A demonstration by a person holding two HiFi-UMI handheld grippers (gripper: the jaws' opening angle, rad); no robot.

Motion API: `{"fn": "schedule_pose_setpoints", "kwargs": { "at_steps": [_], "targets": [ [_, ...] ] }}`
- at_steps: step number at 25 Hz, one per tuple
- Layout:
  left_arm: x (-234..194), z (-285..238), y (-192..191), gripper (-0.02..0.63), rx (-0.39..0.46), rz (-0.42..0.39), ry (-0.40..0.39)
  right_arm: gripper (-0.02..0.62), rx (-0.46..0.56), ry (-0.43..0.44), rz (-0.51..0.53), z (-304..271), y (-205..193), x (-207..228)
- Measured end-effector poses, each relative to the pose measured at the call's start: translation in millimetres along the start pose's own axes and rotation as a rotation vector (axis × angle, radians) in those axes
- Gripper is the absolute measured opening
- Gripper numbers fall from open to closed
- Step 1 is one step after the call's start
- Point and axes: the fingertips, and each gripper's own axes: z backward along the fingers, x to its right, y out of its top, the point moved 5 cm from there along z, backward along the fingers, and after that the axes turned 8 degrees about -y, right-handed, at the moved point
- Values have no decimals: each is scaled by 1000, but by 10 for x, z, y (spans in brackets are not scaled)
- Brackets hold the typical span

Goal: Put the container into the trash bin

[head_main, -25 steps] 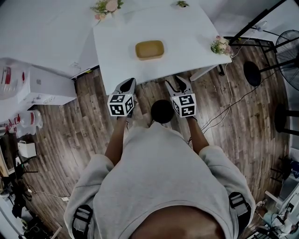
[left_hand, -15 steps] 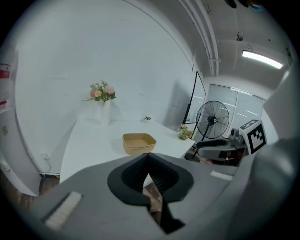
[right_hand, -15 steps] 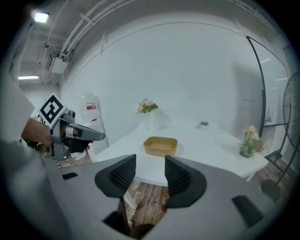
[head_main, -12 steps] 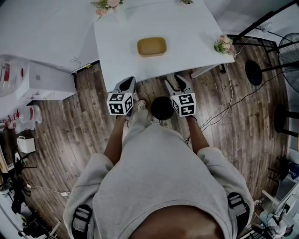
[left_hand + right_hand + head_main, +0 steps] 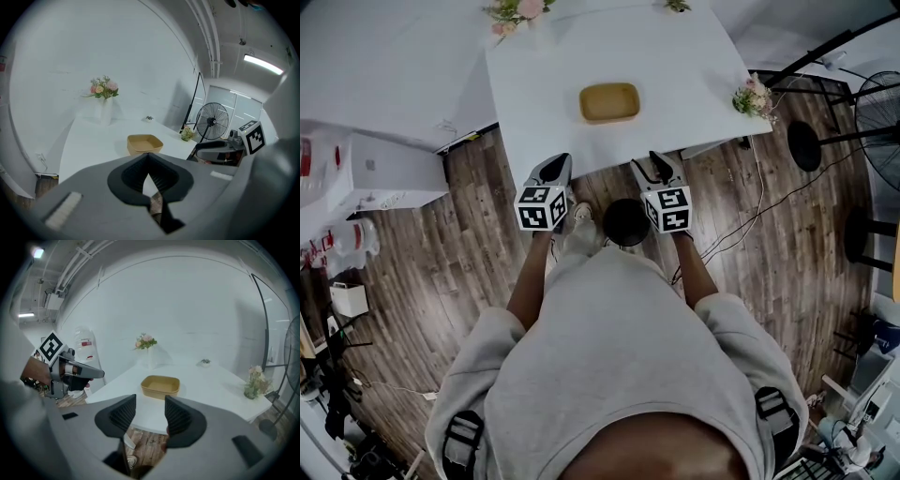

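A tan, shallow container (image 5: 609,102) sits empty near the middle of the white table (image 5: 675,56); it also shows in the left gripper view (image 5: 145,143) and the right gripper view (image 5: 161,386). Both grippers hover side by side just short of the table's near edge, pointing at it. My left gripper (image 5: 554,169) (image 5: 149,160) is shut with nothing in it. My right gripper (image 5: 661,168) (image 5: 150,411) stands open and empty. A round black bin (image 5: 625,222) stands on the wooden floor between the two grippers, below them.
Vases of flowers stand at the table's far left (image 5: 516,11) and right corner (image 5: 754,96). A white cabinet (image 5: 389,169) is at the left. A standing fan (image 5: 879,94), black stands and a cable (image 5: 769,202) lie to the right.
The person has stepped forward; both grippers have edged closer to the table's near edge and slightly down. The jaws have kept their states.
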Motion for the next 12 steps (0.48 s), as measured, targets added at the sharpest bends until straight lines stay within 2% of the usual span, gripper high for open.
{"fn": "schedule_pose_setpoints", "kwargs": {
  "at_steps": [6, 12],
  "targets": [
    [-238, -35, 35, 9, -3, 18, -1, 177, -29, 8, 38, -264, 67, -63],
    [-362, -60, 27, 11, -5, 38, -1, 177, -80, 40, 169, -487, 84, -119]
  ]
}}
